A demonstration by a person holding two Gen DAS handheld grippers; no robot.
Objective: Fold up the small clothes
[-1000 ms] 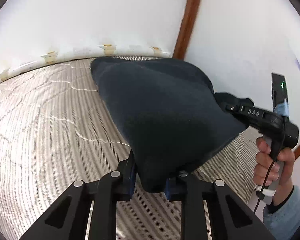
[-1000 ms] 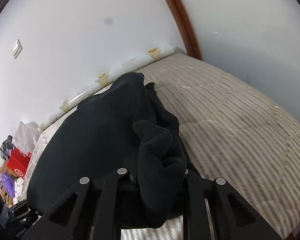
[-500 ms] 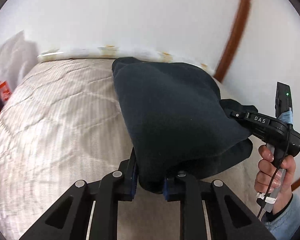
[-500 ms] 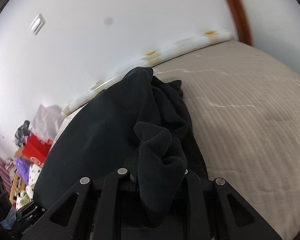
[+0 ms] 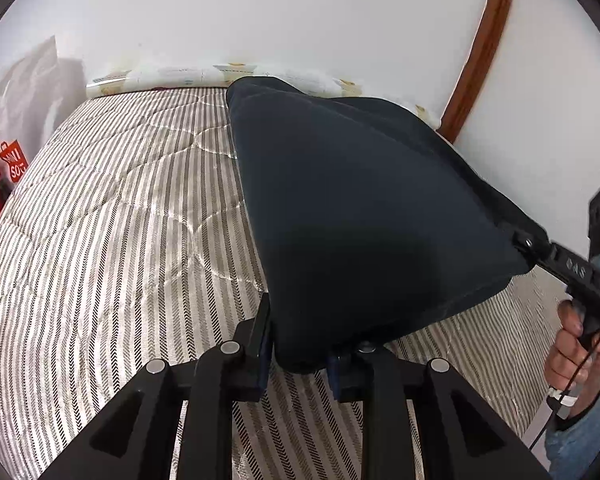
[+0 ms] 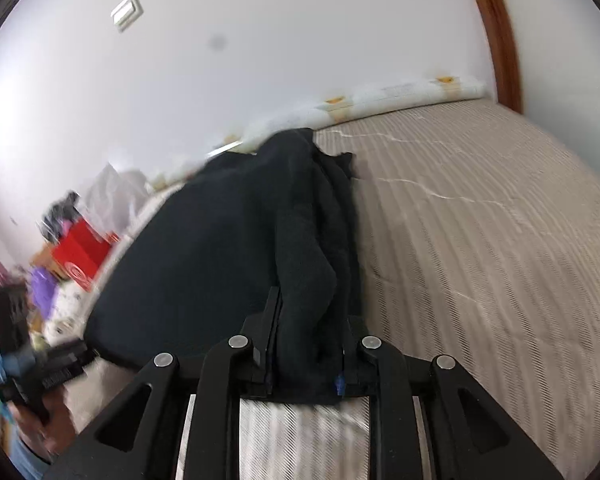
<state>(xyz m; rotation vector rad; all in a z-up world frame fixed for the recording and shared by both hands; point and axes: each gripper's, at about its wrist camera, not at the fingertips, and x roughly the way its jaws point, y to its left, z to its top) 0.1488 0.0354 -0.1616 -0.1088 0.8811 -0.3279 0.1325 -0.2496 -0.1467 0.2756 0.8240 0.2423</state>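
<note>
While both claws pinch the dark navy fleece garment (image 5: 364, 216) stretched above the striped quilted mattress (image 5: 112, 216), note left gripper (image 5: 300, 360) and right gripper (image 6: 306, 364) jaws are opening on cloth; lower evenly, corners level. Readable: "DAS" on the right handle; the red bag (image 5: 12, 160) shows partial "SO".

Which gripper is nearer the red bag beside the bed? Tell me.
Left. The left gripper, jaws opening with the dark garment between them, is on the side of the bed toward the red bag; the right gripper, likewise opening around the garment, is on the far side.
</note>
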